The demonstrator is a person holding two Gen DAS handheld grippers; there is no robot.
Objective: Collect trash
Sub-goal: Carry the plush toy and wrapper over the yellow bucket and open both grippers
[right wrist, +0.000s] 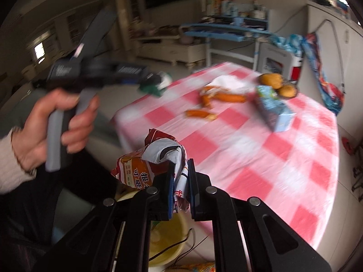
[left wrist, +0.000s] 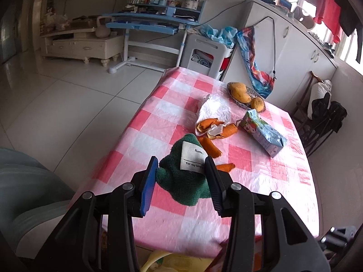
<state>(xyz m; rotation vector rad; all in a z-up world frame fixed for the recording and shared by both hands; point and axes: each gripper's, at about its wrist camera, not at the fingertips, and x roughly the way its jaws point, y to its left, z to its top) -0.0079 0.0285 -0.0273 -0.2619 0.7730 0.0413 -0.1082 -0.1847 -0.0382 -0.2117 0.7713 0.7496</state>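
Note:
My left gripper (left wrist: pixel 181 167) is shut on a dark green cloth (left wrist: pixel 181 181) with a white label, held above the near left part of the pink checked table (left wrist: pixel 249 181). In the right wrist view that left gripper (right wrist: pixel 154 83) shows blurred at upper left, carried by a hand (right wrist: pixel 45 122). My right gripper (right wrist: pixel 180 172) is shut on a crumpled orange and white snack wrapper (right wrist: pixel 145 165), above the table's near edge and a yellow bin (right wrist: pixel 168 244). Orange peels (left wrist: pixel 213 133), crumpled white paper (left wrist: pixel 213 106) and a light blue carton (left wrist: pixel 265 133) lie on the table.
A dish of mangoes (left wrist: pixel 242 93) sits at the table's far right. Beyond the table stand a white stool (left wrist: pixel 204 54), a blue desk (left wrist: pixel 149 22) and white cabinets (left wrist: pixel 295 43). Dark chairs (left wrist: pixel 324 117) stand right of the table. A grey seat (left wrist: pixel 29 181) is at lower left.

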